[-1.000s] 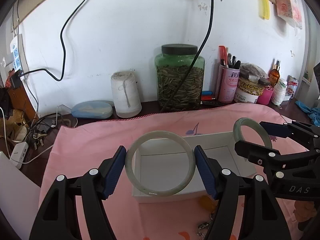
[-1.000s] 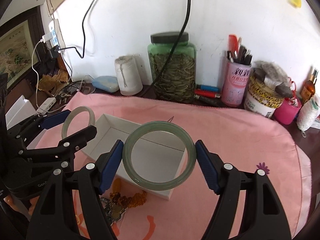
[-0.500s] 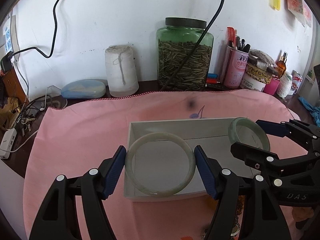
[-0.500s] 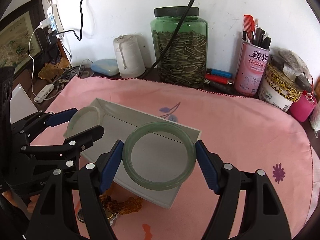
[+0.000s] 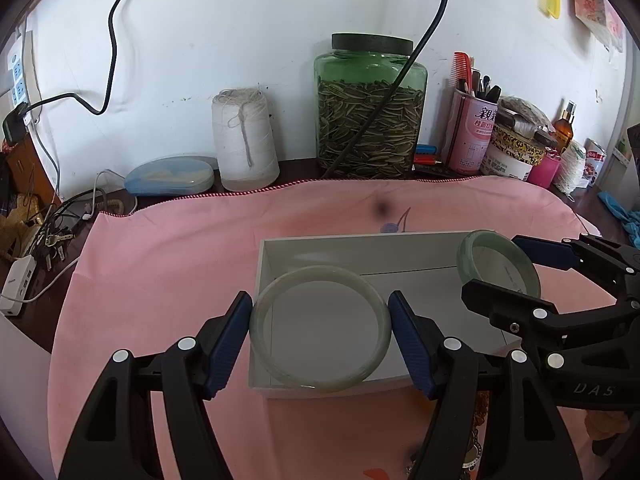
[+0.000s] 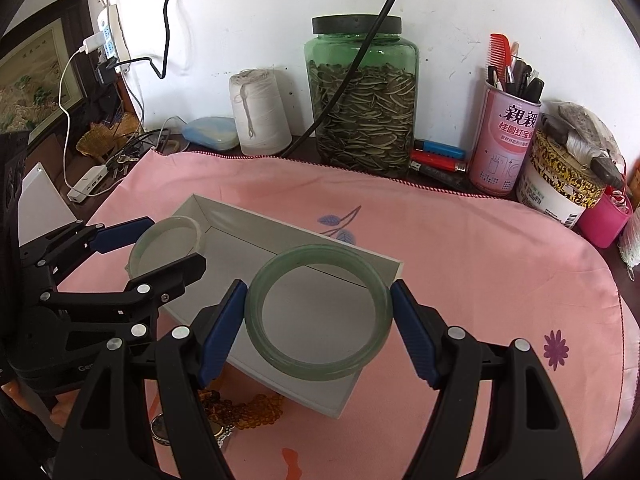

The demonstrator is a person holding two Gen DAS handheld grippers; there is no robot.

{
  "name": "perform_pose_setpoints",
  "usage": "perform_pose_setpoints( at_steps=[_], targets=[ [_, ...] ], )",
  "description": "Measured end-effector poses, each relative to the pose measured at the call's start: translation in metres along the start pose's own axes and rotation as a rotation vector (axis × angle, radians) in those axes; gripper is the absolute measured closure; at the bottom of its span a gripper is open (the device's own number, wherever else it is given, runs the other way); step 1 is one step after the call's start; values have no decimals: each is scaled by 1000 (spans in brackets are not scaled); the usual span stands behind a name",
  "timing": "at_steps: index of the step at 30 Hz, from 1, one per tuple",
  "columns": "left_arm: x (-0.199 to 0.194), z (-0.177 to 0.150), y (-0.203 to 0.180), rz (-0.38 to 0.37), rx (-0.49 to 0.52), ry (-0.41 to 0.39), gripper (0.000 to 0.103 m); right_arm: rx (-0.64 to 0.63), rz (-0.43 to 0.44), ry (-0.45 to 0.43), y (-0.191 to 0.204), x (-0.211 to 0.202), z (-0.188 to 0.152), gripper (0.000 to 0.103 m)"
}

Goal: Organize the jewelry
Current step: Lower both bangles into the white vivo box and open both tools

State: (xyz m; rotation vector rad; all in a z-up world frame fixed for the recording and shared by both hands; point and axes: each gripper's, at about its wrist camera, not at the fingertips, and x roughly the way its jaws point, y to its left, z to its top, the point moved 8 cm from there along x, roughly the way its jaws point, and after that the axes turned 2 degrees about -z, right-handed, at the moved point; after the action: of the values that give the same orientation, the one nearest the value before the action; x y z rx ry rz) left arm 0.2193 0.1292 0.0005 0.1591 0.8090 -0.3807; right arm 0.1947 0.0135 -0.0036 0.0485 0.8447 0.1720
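My left gripper [image 5: 320,328] is shut on a pale jade bangle [image 5: 264,344], held flat over the left part of a white box [image 5: 320,248] on the pink cloth. My right gripper [image 6: 318,314] is shut on a greener jade bangle [image 6: 256,328], held over the box's [image 6: 280,232] near right part. Each gripper shows in the other's view: the right gripper [image 5: 504,270] with its bangle [image 5: 466,256], the left gripper [image 6: 152,246] with its bangle [image 6: 196,236]. Amber beads [image 6: 256,412] lie on the cloth in front of the box.
Along the wall stand a green jar of seeds [image 5: 370,100], a spool of white thread [image 5: 244,140], a blue case [image 5: 170,176], a pink pen cup [image 5: 474,128] and tins [image 5: 514,148]. Cables and a power strip [image 5: 16,284] lie at the left.
Both grippers have moved down and forward with their bangles, now low over the white box. Neither has let go.
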Motion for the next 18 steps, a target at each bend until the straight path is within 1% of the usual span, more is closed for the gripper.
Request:
perform_pose_setpoints(
  at_steps=[14,15,17,18],
  targets=[
    [-4,-2,3,-7,-15,7,34,-8,20,-4,6,-5,-1,34],
    [-5,-2,4,-4,-15,8,33,-9,21,-2,7,-4,-1,34],
    [-7,-1,7,16,-18,-1,27,-7,22,1,7,-3,-1,34],
    [-9,-1,8,23,-20,-8,26,-8,23,2,6,-3,-1,34]
  ],
)
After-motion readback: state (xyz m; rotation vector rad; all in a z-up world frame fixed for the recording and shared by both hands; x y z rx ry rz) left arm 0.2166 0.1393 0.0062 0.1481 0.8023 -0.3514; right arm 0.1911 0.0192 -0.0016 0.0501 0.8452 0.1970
